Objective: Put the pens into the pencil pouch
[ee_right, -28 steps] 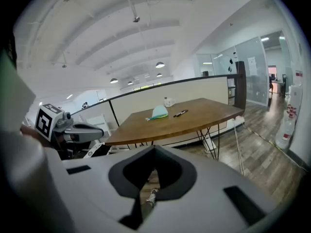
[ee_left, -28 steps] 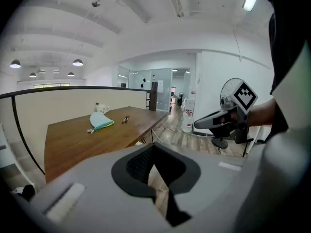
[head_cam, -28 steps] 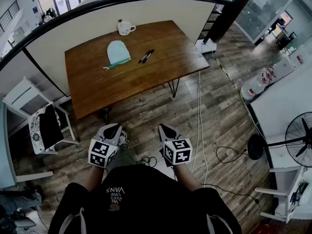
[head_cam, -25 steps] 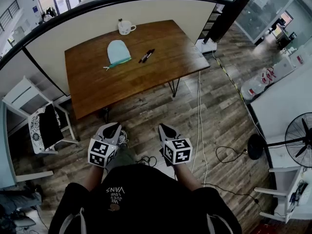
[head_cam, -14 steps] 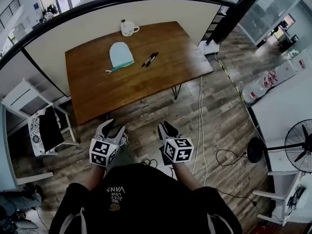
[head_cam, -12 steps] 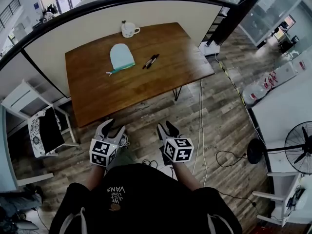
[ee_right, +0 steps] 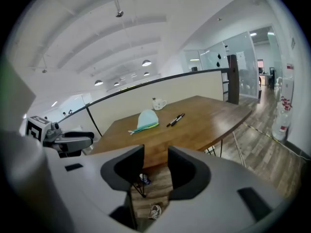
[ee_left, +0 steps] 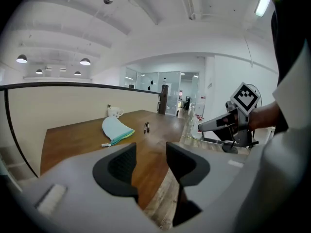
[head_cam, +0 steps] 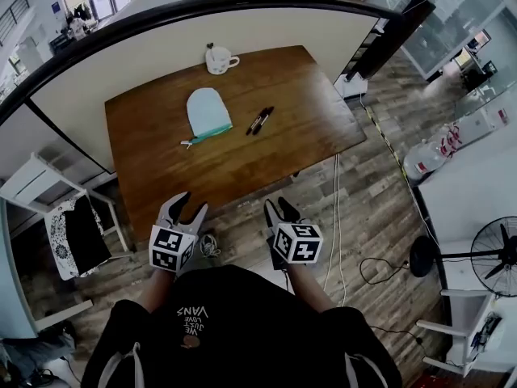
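Asking for status: where are the pens and the pouch? /R

Two dark pens (head_cam: 260, 120) lie side by side on the wooden table (head_cam: 266, 160), just right of the pale teal pencil pouch (head_cam: 208, 110) and not touching it. The pouch lies flat with its zipper edge toward the near side. I'd say that's so the mouth faces the person. I can't tell if the zip is open. /M

Grippers? /R

Both are short of the table's near edge, over the floor. The left gripper (head_cam: 192, 204) has its jaws opening, wide, with nothing between them. The right gripper (head_cam: 277, 206) is the same: opening and empty. /M

Why that stance? /R

My read is prep for the reach. The left one lines up roughly with the pouch and the right one with the pens, so probably left steadies the pouch and right picks. Nothing has been touched yet. /M

Obstacles? /R

Only a white mug (head_cam: 217, 59) at the far edge, well apart from both. /M
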The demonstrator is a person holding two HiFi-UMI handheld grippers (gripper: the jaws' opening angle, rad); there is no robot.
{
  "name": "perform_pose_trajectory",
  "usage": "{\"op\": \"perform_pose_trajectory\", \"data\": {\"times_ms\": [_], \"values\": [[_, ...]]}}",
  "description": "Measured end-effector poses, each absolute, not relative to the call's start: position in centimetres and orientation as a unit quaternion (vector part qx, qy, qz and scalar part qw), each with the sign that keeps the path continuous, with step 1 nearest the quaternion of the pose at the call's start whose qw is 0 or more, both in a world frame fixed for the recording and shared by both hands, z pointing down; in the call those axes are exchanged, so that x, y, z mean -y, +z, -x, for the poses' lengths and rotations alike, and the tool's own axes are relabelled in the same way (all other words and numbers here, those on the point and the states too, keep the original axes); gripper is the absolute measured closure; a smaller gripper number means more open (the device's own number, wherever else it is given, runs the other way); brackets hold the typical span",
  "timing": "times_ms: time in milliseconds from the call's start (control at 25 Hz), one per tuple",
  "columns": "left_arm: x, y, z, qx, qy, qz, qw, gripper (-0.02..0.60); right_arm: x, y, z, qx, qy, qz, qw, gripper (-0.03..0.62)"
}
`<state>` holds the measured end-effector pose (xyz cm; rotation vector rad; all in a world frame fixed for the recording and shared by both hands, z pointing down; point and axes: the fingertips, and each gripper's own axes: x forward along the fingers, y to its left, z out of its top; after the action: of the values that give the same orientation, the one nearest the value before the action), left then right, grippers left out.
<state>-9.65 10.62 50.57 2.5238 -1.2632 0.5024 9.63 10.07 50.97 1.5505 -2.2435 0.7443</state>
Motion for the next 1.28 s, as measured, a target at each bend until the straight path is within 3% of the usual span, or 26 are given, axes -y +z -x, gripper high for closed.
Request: {"op": "perform_pose_trajectory", "data": {"times_ms": [640, 1280], "values": [[-0.4, 52.2, 14.5, 0.403, 0.208, -0.882, 0.127, 0.403, -1.6, 54.1, -7.7, 0.726, 0.298, -0.597, 0.167, 0.462], [6.1, 54.2, 13.8, 0.459, 0.221, -0.849, 0.142, 0.403, 11.5, 58.4, -8.9, 0.73, 0.293, -0.569, 0.239, 0.462]]}}
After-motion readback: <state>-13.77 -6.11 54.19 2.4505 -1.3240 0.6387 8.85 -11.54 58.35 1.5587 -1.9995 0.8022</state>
